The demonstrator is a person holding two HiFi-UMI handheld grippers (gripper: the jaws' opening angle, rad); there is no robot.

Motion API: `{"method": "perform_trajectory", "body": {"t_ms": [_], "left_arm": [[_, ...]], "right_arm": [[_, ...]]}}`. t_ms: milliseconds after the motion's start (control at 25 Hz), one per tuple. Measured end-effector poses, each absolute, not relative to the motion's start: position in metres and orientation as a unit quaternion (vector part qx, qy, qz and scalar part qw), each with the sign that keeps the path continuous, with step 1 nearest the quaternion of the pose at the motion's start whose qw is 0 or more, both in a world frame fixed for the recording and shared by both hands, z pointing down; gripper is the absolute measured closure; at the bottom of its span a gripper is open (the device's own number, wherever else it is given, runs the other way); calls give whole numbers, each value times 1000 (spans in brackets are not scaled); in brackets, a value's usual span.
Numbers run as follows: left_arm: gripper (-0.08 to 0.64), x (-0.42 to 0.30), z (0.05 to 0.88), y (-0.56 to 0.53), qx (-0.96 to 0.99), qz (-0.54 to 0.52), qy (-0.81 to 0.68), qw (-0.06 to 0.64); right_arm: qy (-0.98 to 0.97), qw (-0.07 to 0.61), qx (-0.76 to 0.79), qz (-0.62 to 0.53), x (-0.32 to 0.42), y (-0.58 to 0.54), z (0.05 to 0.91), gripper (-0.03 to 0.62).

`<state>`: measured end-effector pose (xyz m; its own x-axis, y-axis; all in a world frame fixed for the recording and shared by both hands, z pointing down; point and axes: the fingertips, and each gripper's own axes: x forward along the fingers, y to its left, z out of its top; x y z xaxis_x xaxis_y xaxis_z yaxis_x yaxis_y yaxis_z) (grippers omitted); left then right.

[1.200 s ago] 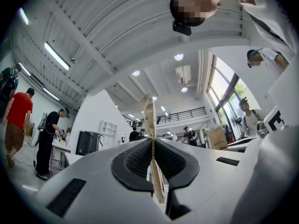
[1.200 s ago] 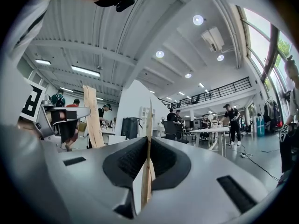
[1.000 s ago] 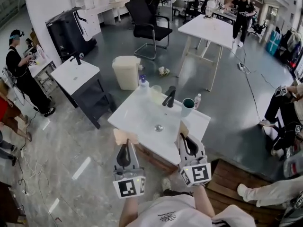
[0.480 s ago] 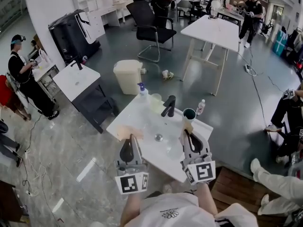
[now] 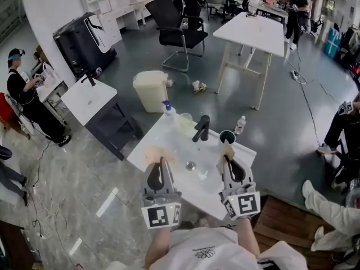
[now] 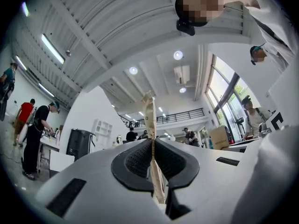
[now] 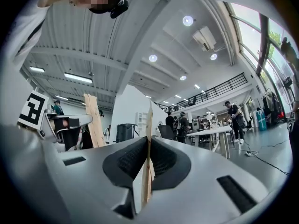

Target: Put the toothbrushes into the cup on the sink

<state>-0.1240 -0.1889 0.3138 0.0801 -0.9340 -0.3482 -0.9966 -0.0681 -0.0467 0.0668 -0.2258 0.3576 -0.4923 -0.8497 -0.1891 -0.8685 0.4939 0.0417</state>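
A white sink counter (image 5: 169,145) carries a black faucet (image 5: 201,128) and a dark green cup (image 5: 226,137) at its far right corner. My left gripper (image 5: 160,162) hangs over the counter's near left part, shut on a flat tan toothbrush packet (image 5: 153,154). In the left gripper view this packet (image 6: 150,118) stands upright between the shut left gripper (image 6: 152,146) jaws. My right gripper (image 5: 228,158) is shut on a second tan packet (image 5: 228,149) whose tip is just short of the cup. That second packet (image 7: 149,125) is pinched edge-on in the right gripper (image 7: 148,150).
A soap pump bottle (image 5: 167,109) and a translucent cup (image 5: 184,122) stand at the counter's back left, a small water bottle (image 5: 241,124) behind the green cup. Beyond are a beige bin (image 5: 151,89), another sink unit (image 5: 89,97), a white table (image 5: 253,32) and several people.
Both grippers have moved forward over the sink with their packets. The right packet's tip has come up close to the green cup.
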Motion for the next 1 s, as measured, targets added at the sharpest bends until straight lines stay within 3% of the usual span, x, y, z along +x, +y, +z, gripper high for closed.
{"method": "perform_trajectory", "body": {"t_ms": [440,1000], "left_arm": [[531,-139,314,-227,-750,119,640,120],[531,-141,302,-238,-770,129,611,131]], "right_arm": [[835,69,-542,66,65,-242,353,571],[793,115,-587,114,106,-317,301,571]]}}
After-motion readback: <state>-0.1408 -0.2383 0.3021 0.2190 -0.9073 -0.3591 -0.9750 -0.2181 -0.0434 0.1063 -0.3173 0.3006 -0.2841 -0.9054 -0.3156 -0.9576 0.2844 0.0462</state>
